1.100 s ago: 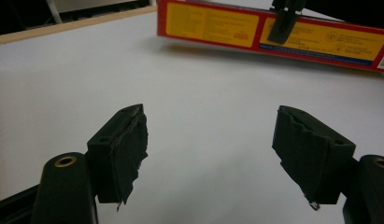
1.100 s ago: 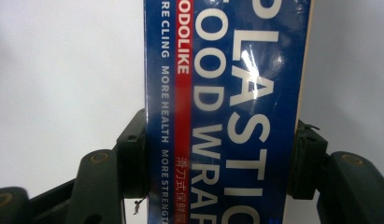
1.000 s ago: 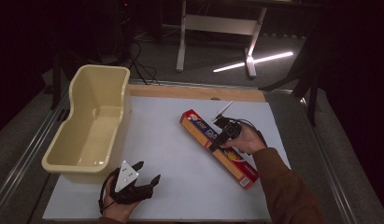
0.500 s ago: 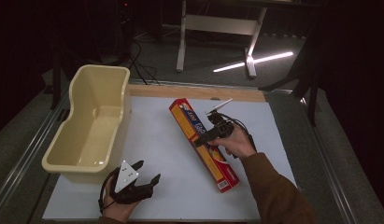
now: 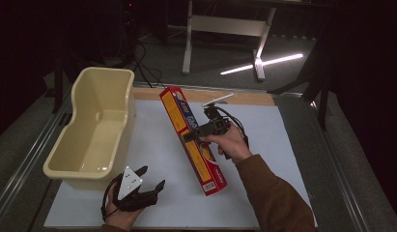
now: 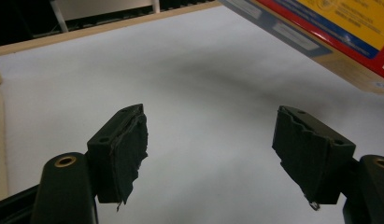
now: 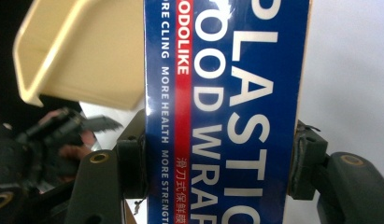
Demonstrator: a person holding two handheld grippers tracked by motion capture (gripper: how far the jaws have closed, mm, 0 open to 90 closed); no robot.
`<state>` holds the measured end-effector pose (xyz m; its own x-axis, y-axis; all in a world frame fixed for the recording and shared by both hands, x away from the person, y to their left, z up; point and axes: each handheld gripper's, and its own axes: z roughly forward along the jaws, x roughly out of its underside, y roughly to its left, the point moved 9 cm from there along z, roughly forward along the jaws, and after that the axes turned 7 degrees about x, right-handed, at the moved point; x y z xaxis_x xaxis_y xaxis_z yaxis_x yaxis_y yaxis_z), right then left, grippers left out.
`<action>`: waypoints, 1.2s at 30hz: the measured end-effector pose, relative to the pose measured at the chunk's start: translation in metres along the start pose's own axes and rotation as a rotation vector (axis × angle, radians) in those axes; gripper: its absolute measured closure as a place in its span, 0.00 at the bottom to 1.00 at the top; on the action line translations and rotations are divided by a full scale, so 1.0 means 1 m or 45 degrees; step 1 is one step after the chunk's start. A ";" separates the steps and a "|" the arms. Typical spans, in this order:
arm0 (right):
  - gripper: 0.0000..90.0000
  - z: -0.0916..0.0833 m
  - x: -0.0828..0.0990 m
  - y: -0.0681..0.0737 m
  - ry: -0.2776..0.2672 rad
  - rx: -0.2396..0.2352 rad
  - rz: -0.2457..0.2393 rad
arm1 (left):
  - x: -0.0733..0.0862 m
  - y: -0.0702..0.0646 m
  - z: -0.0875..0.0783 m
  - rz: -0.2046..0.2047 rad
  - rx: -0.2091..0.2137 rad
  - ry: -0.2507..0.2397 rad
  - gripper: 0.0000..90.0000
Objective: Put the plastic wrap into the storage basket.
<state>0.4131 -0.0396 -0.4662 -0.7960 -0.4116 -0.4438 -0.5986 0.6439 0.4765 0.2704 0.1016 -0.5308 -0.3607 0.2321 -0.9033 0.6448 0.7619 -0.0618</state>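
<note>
Clamping a long red, yellow and blue cardboard plastic-wrap box [image 5: 192,138] across its width, the right gripper [image 5: 192,136] holds it above the white table [image 5: 292,145]. At seven o'clock from the box, the left gripper [image 5: 151,181] rests with jaws spread and empty, beside the cream plastic tub [image 5: 97,130].

My left gripper [image 5: 147,183] is matte black, topped with a grey three-cornered plate, and a black cable loops behind it. Its jaws end in blocky black pads [image 6: 129,149] with ridged faces; one pad's covering is frayed at its lower edge. Brass-coloured rings sit in the arms behind them. My right gripper [image 5: 188,137] is black too, carries a pale plate and trailing cable, and I wear a brown sleeve [image 5: 276,198].
</note>
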 end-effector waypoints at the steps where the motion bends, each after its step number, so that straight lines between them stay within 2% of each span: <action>1: 0.43 0.000 -0.003 0.002 -0.007 -0.005 0.005 | 0.000 0.000 0.000 0.000 -0.001 0.000 0.29; 8: 0.43 -0.003 -0.021 0.014 -0.072 -0.059 0.065 | 0.000 -0.001 0.000 0.009 0.001 -0.001 0.29; 18: 0.43 -0.008 -0.041 0.030 -0.096 -0.141 0.124 | 0.000 0.000 0.002 0.020 -0.004 0.006 0.29; 29: 0.43 -0.012 -0.066 0.045 -0.166 -0.238 0.236 | 0.001 -0.003 0.004 0.032 -0.002 0.010 0.29; 36: 0.43 -0.010 -0.084 0.052 -0.231 -0.263 0.310 | 0.002 -0.008 0.007 0.052 0.011 0.019 0.29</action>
<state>0.4479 0.0214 -0.3966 -0.8996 -0.1297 -0.4170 -0.4139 0.5578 0.7194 0.2687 0.0918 -0.5353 -0.3442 0.2720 -0.8986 0.6652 0.7461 -0.0289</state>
